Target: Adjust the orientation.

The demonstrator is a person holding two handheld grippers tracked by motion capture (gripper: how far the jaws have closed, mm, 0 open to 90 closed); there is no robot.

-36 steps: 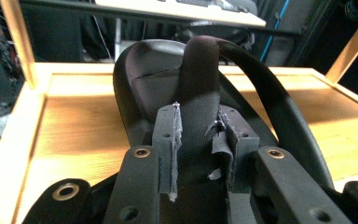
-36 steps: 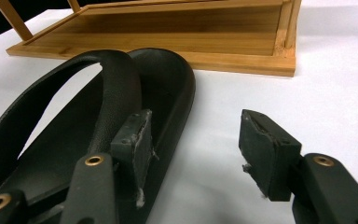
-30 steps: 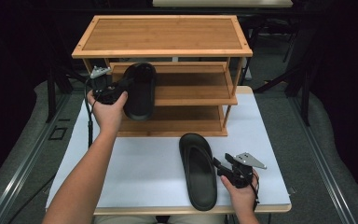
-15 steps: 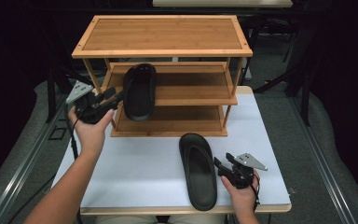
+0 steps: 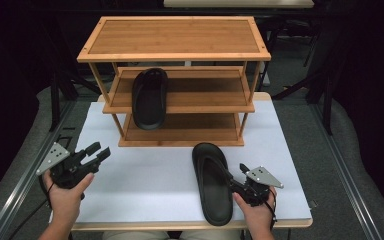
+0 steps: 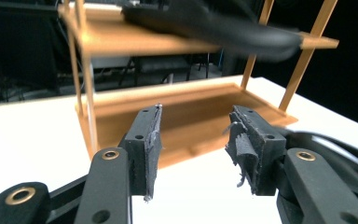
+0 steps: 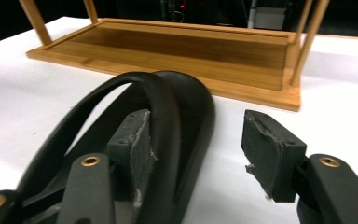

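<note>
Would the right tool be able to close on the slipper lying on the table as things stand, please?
Probably yes: the right tool is open, one jaw inside the slipper under its strap, the other outside its edge, nothing between.

high: above, forward-down; gripper views: low, close; shared: rack (image 5: 180, 95)

No text, label, brand or number can be read anywhere, though the dim background may hide some.
</note>
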